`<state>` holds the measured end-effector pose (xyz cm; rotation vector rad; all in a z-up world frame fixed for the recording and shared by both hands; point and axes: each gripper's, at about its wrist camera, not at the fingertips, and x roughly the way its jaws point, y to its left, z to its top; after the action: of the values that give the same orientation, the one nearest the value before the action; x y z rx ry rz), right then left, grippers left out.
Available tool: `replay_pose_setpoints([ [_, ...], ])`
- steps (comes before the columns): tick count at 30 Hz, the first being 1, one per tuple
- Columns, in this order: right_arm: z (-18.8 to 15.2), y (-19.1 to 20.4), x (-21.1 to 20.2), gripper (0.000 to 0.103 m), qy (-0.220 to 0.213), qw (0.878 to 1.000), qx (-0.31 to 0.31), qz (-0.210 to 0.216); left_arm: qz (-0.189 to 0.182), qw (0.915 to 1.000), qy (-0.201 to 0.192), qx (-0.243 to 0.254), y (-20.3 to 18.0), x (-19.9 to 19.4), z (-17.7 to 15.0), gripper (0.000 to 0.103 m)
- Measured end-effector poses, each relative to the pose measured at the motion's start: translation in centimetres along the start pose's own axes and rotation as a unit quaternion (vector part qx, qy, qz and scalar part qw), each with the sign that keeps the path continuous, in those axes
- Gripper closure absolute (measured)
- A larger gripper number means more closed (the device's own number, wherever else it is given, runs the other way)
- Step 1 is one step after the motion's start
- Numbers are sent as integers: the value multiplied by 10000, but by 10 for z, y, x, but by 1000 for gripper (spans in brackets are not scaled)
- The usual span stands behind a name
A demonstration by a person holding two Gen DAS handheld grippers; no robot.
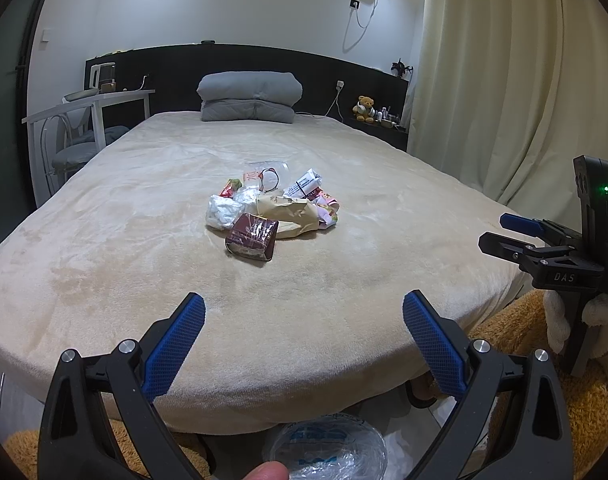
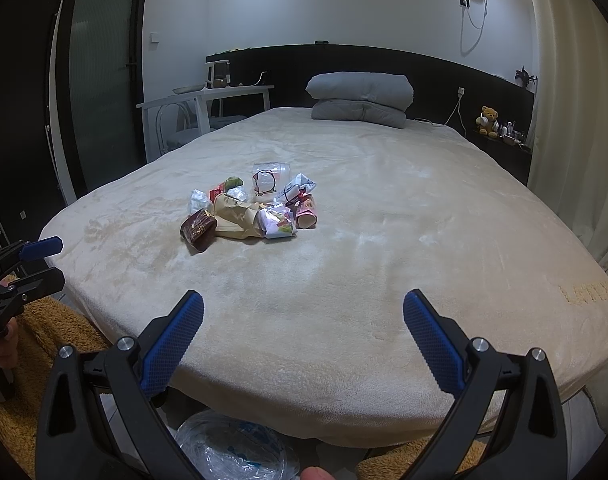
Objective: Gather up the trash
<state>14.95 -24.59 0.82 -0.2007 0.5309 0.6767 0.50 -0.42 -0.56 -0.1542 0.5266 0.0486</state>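
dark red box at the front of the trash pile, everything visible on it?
The dark red box is small, maroon and glossy, seemingly wrapped in clear film, with a lighter printed face. It looks slightly crushed and lies tilted on the beige bed cover, at the near edge of the pile. It leans against the tan paper bag; white crumpled plastic sits just behind. Neither hand-held gripper is near it.

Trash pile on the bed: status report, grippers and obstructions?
Left gripper open, empty. Right gripper open, empty. Trash pile untouched mid-bed, bag on floor below. Path clear.
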Motion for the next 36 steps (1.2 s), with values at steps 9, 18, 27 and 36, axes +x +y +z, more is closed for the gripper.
replay_pose_setpoints([
  [9, 0, 0, 0, 4, 1, 10000, -1, -4, -3, 10000, -6, -1, 0, 0, 0, 6],
  [18, -1, -2, 3, 4, 5, 10000, 3, 43, -5, 10000, -1, 0, -1, 0, 0, 6],
  [27, 2, -5, -1, 4, 61, 9999, 26, 130, -67, 10000, 40, -51, -2, 1, -1, 6],
  [36, 15, -10, 6, 4, 196, 9989, 161, 383, -198, 9994, 157, -250, 6, 5, 5, 6],
])
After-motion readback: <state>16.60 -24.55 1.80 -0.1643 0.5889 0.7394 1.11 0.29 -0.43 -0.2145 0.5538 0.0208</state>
